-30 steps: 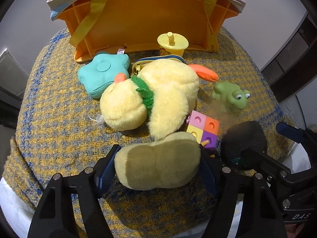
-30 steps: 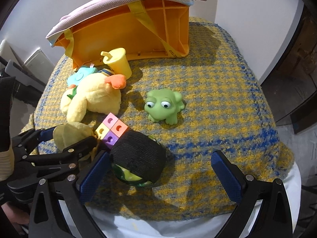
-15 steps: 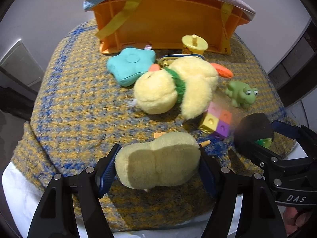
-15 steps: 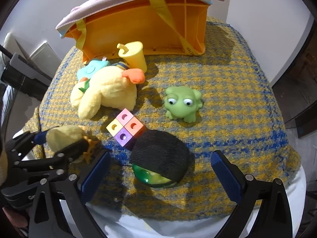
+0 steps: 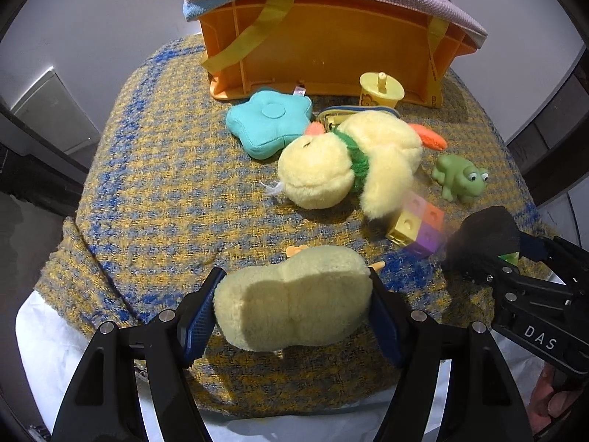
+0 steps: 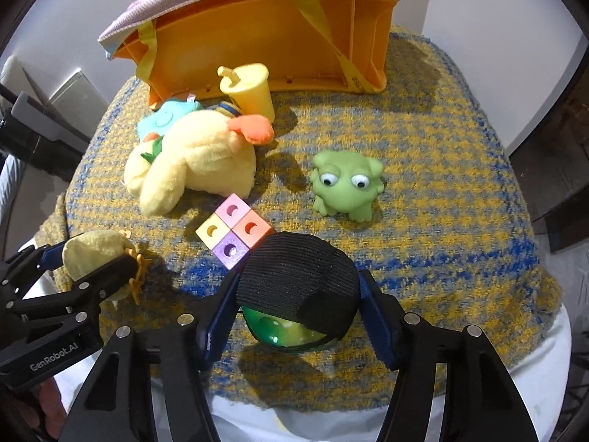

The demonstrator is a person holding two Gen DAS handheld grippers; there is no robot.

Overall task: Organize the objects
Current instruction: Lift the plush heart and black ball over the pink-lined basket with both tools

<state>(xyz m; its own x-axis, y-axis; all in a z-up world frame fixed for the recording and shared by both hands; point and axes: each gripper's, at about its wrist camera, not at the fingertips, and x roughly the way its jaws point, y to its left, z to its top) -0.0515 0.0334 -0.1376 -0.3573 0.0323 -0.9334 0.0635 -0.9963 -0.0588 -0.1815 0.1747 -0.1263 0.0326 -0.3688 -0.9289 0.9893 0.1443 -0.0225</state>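
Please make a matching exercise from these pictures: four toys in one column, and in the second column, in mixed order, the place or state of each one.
Column 1
1. small yellow plush
2. black-capped green toy
3. green frog
4. yellow cup

Column 2
a. next to the orange basket
b. in the right claw
c. free on the cloth
d. in the left claw

Pairs: 1-d, 2-b, 3-c, 4-a

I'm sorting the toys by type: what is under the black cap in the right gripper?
Under the black cap a glossy green rounded toy shows below its front edge, held in the right gripper. The cap covers most of it, so what kind of toy it is stays hidden.
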